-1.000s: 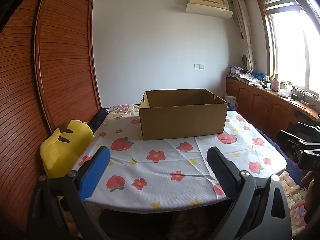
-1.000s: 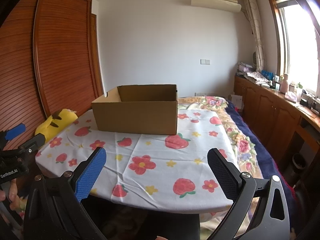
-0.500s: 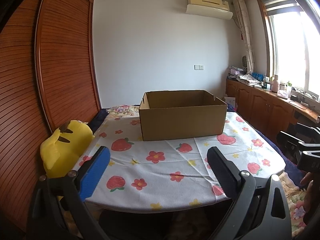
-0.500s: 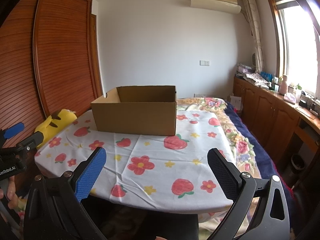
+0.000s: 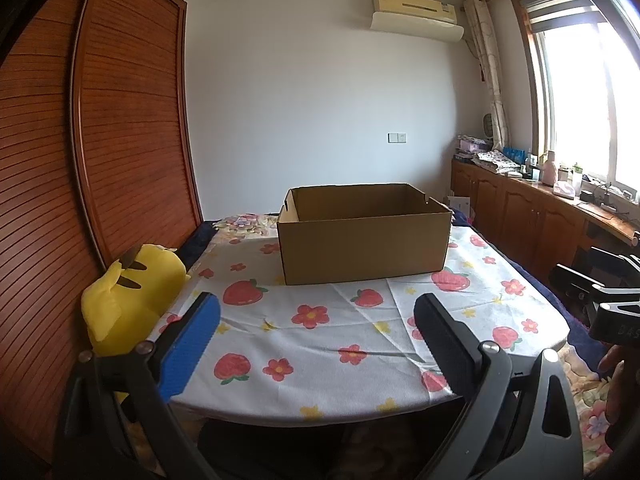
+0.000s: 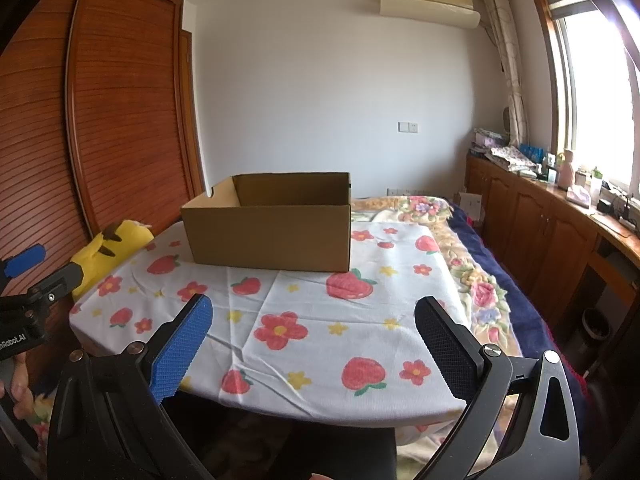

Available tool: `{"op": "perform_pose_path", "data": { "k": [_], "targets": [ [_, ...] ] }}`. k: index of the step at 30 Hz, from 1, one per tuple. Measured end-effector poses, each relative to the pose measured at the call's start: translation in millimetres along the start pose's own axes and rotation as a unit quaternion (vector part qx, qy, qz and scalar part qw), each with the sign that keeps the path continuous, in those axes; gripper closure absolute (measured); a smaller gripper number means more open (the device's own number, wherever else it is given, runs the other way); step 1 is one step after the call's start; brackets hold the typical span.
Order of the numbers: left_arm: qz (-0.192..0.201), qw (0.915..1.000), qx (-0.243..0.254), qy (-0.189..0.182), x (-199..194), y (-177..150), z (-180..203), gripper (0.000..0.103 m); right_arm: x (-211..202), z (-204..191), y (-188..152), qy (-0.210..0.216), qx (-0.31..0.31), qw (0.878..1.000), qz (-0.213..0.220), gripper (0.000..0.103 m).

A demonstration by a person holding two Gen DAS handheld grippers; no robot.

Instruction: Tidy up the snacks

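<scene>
An open brown cardboard box (image 5: 362,240) stands on the far half of a table with a strawberry-and-flower cloth (image 5: 320,332). It also shows in the right wrist view (image 6: 270,236). No snacks are in view; the box floor is hidden. My left gripper (image 5: 316,312) is open and empty, held at the table's near edge. My right gripper (image 6: 314,314) is open and empty at the near edge, further right. Each gripper shows at the side of the other's view.
A yellow plush toy (image 5: 132,300) sits at the table's left side against a slatted wooden wardrobe (image 5: 80,160). A bed with a floral blanket (image 6: 476,280) lies to the right. Wooden cabinets (image 6: 540,232) with clutter run under the window.
Both views have shifted only slightly; the box sits a touch lower in frame. Both grippers stay open and empty.
</scene>
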State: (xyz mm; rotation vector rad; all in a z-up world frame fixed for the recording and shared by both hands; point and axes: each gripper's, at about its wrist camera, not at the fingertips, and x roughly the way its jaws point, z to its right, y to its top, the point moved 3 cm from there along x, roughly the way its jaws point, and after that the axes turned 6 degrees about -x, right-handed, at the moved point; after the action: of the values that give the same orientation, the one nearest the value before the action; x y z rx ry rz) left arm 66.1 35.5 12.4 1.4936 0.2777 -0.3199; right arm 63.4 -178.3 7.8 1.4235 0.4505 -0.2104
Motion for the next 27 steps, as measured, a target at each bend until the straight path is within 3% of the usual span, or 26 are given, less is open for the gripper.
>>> {"op": "perform_pose_path", "data": {
  "k": [27],
  "targets": [
    [0.004,1.0,0.001,0.001,-4.6,2.9,1.5,0.004,-0.4,-0.2,-0.6,0.0,0.0,1.0,0.001,0.0]
  ]
}}
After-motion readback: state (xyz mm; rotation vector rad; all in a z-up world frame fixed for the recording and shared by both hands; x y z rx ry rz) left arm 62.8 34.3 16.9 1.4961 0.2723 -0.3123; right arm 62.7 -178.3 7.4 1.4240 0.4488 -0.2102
